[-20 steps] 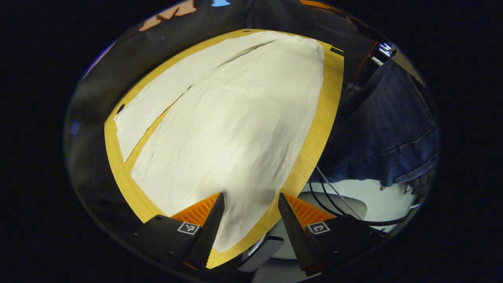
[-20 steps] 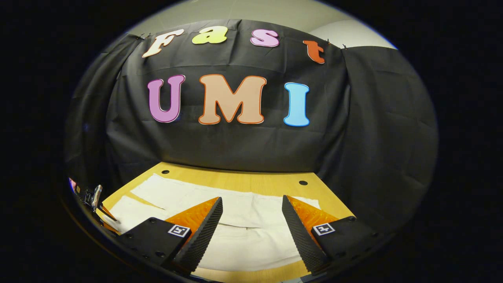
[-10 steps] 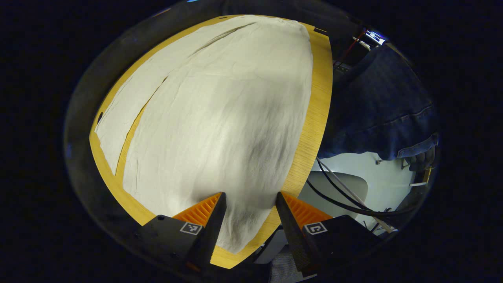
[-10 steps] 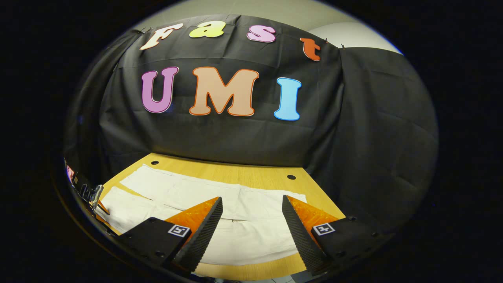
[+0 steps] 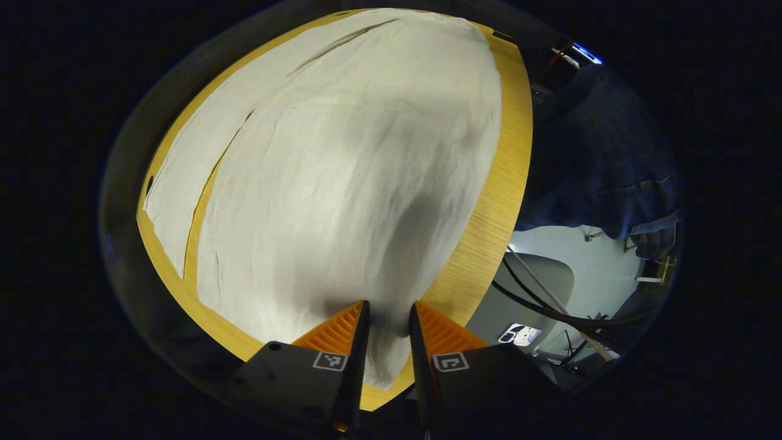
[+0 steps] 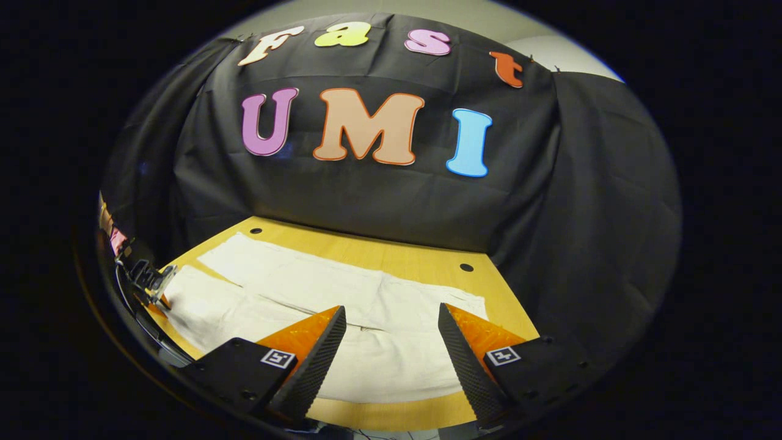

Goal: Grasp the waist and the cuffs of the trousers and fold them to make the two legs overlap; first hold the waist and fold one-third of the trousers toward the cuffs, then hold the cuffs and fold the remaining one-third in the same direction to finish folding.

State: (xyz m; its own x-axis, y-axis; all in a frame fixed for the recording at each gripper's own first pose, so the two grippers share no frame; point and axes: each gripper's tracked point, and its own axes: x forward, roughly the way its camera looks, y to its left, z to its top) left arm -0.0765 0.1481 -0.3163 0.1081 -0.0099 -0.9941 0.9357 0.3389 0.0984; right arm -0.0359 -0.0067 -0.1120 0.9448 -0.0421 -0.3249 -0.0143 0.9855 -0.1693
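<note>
Cream trousers (image 5: 342, 159) lie flat along the wooden table (image 5: 510, 171), the two legs side by side with a narrow slit between them. My left gripper (image 5: 388, 311) sits low over the cuff end of the near leg. Its fingers are drawn in to a small gap with cloth lying flat between them, so it is open. In the right gripper view the trousers (image 6: 342, 293) stretch across the table (image 6: 391, 253). My right gripper (image 6: 391, 318) hovers wide open above their near edge at the waist end, holding nothing.
A person in dark denim (image 5: 605, 153) stands at the table's long side. Black cables (image 5: 537, 293) hang over a grey seat (image 5: 531, 275) beside the table corner. Black cloth walls (image 6: 379, 201) close off the far and right sides. Small holes (image 6: 466, 267) mark the tabletop.
My left gripper has dropped closer to the cuff, and its fingers have narrowed from wide apart to a small gap. The right gripper has shifted slightly and stays open.
</note>
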